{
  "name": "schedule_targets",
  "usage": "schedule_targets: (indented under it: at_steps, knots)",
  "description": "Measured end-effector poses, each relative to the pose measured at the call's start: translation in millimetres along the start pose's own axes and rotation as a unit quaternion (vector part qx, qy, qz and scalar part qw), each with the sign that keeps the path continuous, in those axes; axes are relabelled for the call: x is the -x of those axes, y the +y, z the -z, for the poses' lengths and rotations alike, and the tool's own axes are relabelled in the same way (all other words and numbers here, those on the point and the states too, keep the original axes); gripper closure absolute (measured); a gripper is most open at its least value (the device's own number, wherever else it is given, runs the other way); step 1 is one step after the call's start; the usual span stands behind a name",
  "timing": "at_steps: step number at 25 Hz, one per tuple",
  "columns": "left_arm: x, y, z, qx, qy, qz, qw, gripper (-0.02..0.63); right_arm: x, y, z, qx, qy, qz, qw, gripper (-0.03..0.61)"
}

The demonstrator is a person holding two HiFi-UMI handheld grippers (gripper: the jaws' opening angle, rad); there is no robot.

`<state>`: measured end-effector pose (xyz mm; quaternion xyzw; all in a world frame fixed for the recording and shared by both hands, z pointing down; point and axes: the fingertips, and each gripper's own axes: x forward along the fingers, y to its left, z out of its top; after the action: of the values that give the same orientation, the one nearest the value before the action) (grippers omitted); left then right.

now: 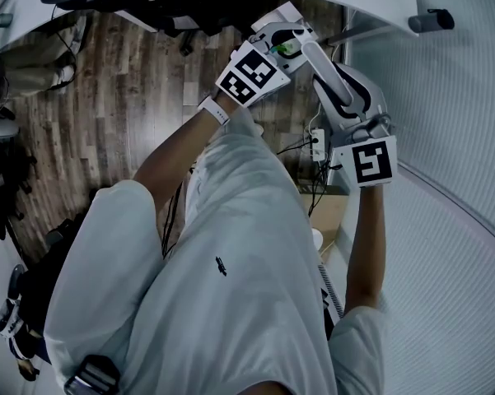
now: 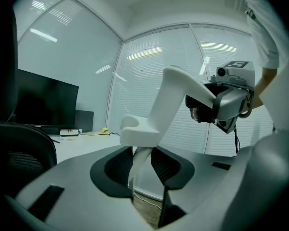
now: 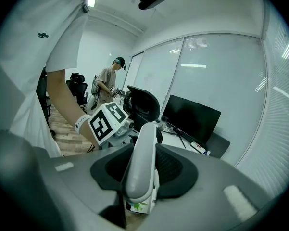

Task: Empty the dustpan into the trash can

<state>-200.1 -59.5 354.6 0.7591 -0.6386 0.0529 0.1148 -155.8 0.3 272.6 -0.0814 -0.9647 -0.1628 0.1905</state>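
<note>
Floor (image 1: 123, 97): dark wood planks, far below on the left of the head view.
Wall (image 1: 453, 138): pale and ribbed with blinds, along the right.
Person (image 1: 231, 286): white shirt, both forearms reaching out away from the body.
Desk (image 2: 81, 143): white top at the far left.
Monitor (image 2: 43, 97): dark screen standing on the desk.
Chair (image 3: 142, 105): black office chair near the desk.
Second person (image 3: 107, 83): stands far off beside more chairs.
Dustpan (image 1: 333, 81): white, held up in the air in front of the person, between the two tools and well above the floor.
Handle (image 2: 166, 100): thick, bent, running from the left tool up to the right one.
Right gripper (image 3: 140, 173): jaws clamped on the handle, which fills the gap between them.
Left gripper (image 2: 143, 170): jaws pinching a thin white strip of the dustpan below the handle's near end.
Power strip (image 1: 318, 145): white, on the floor by the wall, with cables.
</note>
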Motion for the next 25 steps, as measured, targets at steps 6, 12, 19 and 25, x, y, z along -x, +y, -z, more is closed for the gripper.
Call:
schedule_targets:
  at_steps: [6, 12, 19, 25]
  knots:
    - [-7, 5, -6, -0.005, -0.005, 0.004, 1.0, 0.491, -3, -8, -2, 0.009, -0.001, 0.001, 1.0, 0.437]
    - [-12, 12, -16, -0.008, -0.009, 0.008, 0.9999, 0.492, -6, -16, -8, 0.026, 0.005, -0.002, 1.0, 0.437]
    - [-18, 12, -21, -0.007, -0.007, 0.016, 0.9998, 0.494, -7, -22, -12, 0.018, 0.004, 0.004, 1.0, 0.437]
    - [-23, 9, -21, -0.008, -0.002, 0.021, 0.9997, 0.494, -2, -27, -7, 0.009, 0.003, 0.009, 1.0, 0.436]
